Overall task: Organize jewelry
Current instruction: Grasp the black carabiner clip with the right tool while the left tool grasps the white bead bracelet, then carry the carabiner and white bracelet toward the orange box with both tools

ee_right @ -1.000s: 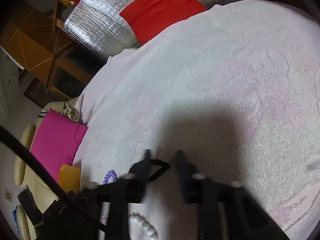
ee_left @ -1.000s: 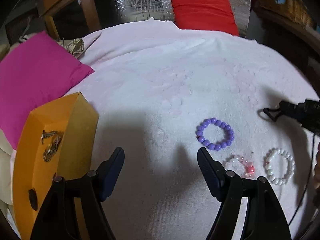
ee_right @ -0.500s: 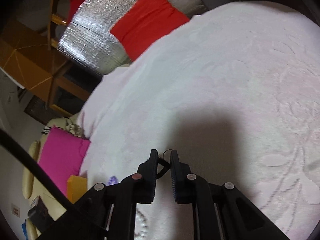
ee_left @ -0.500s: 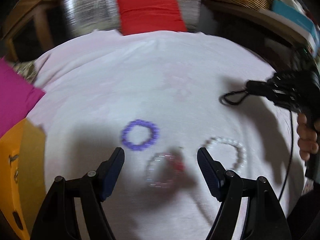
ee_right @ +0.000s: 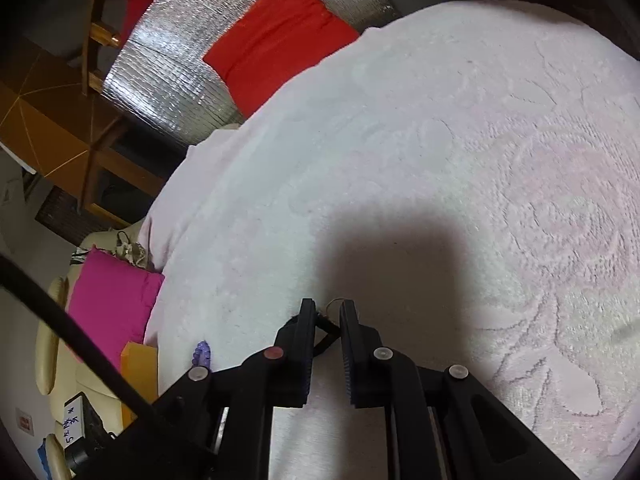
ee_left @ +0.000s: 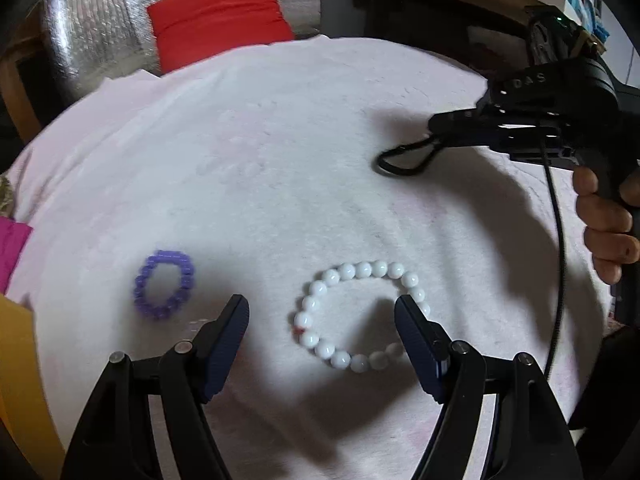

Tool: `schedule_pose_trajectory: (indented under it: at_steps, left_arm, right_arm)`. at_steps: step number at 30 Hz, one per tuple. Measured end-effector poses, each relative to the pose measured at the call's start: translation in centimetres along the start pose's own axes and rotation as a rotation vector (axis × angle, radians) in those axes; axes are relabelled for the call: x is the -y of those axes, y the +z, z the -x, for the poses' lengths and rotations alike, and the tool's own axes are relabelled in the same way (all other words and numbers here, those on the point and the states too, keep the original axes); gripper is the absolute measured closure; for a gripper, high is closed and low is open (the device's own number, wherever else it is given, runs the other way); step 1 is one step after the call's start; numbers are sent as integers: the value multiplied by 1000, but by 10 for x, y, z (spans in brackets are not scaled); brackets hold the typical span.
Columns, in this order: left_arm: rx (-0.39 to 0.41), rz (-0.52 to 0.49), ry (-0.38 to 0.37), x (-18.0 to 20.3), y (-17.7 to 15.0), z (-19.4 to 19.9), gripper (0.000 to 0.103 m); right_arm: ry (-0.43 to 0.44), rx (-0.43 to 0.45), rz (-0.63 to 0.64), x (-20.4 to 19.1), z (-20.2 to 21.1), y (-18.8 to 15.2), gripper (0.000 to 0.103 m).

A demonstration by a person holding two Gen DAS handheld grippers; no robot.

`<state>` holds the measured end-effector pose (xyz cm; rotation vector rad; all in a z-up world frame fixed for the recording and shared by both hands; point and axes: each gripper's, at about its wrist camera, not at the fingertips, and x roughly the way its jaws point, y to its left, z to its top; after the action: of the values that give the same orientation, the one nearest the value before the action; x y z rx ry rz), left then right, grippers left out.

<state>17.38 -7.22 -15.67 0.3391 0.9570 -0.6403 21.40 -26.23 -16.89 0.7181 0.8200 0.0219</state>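
A white bead bracelet [ee_left: 356,316] lies on the pale cloth between the fingers of my open left gripper [ee_left: 322,316], which hovers over it. A purple bead bracelet [ee_left: 164,285] lies to its left; it also shows in the right wrist view [ee_right: 202,353]. My right gripper [ee_left: 436,134] is at the far right, shut on a black cord loop [ee_left: 404,158] that hangs from its tips. In the right wrist view the gripper [ee_right: 327,314] has its jaws close together on the black cord [ee_right: 326,330].
An orange box [ee_left: 18,368] stands at the left edge. A magenta cushion [ee_right: 108,300] lies beyond it. A red cushion [ee_left: 218,20] and silver foil are at the back. A hand [ee_left: 608,224] and black cable [ee_left: 558,248] are on the right.
My left gripper has swung right, from the orange box and purple bracelet to over the white bracelet. My right gripper has closed on the black cord and lifted it.
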Motion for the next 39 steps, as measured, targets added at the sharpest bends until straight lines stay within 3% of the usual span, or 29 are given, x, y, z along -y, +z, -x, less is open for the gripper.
schedule_pose_trajectory:
  at_steps: [5, 10, 14, 18, 24, 28, 29, 31, 32, 33, 36, 37, 38, 39]
  left_arm:
    - [-12, -6, -57, 7, 0, -2, 27]
    - [-19, -2, -67, 9, -1, -1, 27]
    - [-17, 25, -125, 1, 0, 4, 27]
    - [-5, -10, -178, 5, -5, 8, 27]
    - [-24, -84, -140, 20, -9, -1, 27]
    - [5, -57, -158, 20, -6, -2, 28]
    - [14, -59, -162, 21, -6, -1, 32]
    - [22, -70, -152, 24, -2, -4, 63]
    - [32, -72, -150, 23, -1, -3, 69]
    - [35, -69, -154, 22, 0, -3, 82]
    - [49, -32, -168, 18, 2, 3, 91]
    - [61, -23, -169, 16, 3, 5, 92]
    - [77, -17, -163, 15, 3, 8, 92]
    - [90, -11, -158, 12, 2, 11, 93]
  right_arm:
    - [-12, -4, 9, 3, -1, -1, 89]
    - [-35, -34, -5, 10, -7, -2, 89]
    - [-25, -33, -6, 11, -5, 0, 89]
    - [-7, -54, -20, 13, -5, 1, 86]
    - [20, -90, -37, 18, -7, 3, 81]
    - [22, -93, -22, 18, -7, 1, 81]
    - [25, -96, -22, 18, -7, 0, 81]
    - [38, -100, -28, 19, -7, 1, 77]
    - [49, -102, -33, 19, -7, 2, 70]
    - [70, -104, -45, 19, -7, 2, 61]
    - [90, -81, -54, 17, -6, 1, 58]
    - [74, -67, -37, 14, -6, 0, 61]
    - [57, -64, -24, 12, -7, -1, 81]
    - [33, -55, -12, 11, -8, -1, 90]
